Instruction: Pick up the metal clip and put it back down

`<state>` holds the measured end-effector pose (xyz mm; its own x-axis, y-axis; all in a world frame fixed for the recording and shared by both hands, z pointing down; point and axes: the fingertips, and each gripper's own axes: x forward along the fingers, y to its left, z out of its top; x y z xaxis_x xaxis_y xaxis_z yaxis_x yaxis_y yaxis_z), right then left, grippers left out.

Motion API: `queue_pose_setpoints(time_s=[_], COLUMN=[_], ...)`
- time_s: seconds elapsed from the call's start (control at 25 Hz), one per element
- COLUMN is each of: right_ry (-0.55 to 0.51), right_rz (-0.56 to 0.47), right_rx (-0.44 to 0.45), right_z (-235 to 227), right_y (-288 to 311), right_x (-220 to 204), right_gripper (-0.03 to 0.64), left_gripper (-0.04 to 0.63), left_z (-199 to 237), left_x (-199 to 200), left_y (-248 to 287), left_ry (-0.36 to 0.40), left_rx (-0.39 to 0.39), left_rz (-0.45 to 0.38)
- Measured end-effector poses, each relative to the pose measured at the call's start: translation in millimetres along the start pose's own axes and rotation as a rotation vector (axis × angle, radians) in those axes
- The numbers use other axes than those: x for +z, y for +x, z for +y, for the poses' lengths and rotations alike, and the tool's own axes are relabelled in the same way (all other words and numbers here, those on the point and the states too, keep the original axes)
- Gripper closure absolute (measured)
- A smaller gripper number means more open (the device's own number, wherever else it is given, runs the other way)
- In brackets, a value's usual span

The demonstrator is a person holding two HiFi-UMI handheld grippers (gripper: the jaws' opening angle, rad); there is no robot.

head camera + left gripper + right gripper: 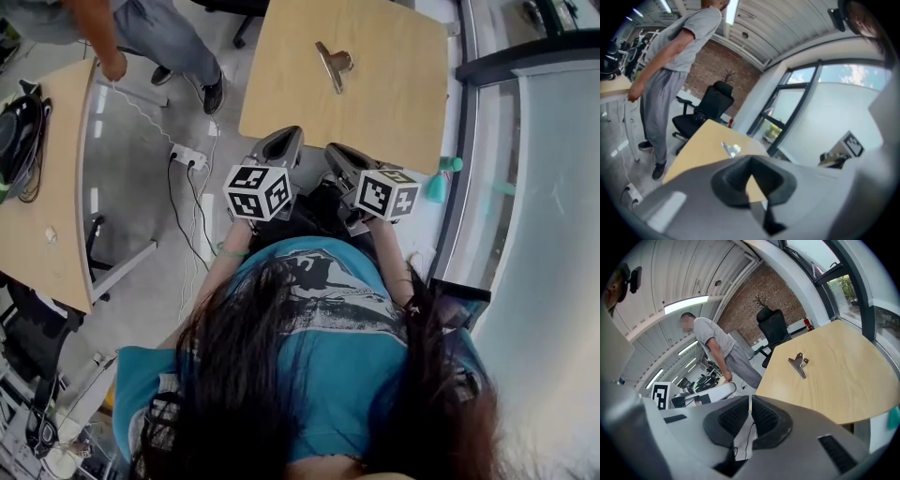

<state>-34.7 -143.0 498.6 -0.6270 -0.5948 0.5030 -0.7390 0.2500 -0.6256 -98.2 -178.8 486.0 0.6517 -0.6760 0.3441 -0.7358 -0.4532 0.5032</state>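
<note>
The metal clip (334,64) lies flat on the far half of a light wooden table (394,112). It also shows as a small clip (731,149) in the left gripper view and as a clip (799,363) ahead and to the right in the right gripper view. My left gripper (281,141) and right gripper (339,155) hover side by side at the table's near edge, well short of the clip. The left gripper (751,164) has its tips together with nothing held. The right gripper (751,399) has its pads closed to a thin slit, empty.
A person in grey (155,37) stands at the far left beside a second wooden table (56,234). A power strip (187,156) and cables lie on the floor. A black office chair (774,329) stands beyond the table. A glass wall (553,234) runs along the right.
</note>
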Motion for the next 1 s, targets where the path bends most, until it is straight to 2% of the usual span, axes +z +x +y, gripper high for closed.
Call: queue_pose_setpoints(time_s=[0.28,0.64,0.92,0.96,1.0], right_ry=[-0.008,-0.093,-0.111,-0.118,-0.126], right_rz=[-0.021,0.010,0.095,0.116,0.135], right_rx=[-0.035,-0.027,-0.016,-0.014,-0.007], right_z=[-43,-116,-171,-177,-182], right_y=[12,51,98,105,112], right_x=[43,111,142,144,144], right_gripper=[0.588,0.586,0.584,0.574,0.521], left_gripper=[0.593,0.592,0.592,0.592,0.592], left_z=[11,15,22,24,25], left_x=[6,27,36,37,37], left_y=[28,90,135,140,143], left_ry=[-0.016,-0.019,-0.004,0.001,0.005], left_rx=[0.016,0.043,0.068,0.072,0.076], left_rz=[0.028,0.019,0.032,0.035,0.039])
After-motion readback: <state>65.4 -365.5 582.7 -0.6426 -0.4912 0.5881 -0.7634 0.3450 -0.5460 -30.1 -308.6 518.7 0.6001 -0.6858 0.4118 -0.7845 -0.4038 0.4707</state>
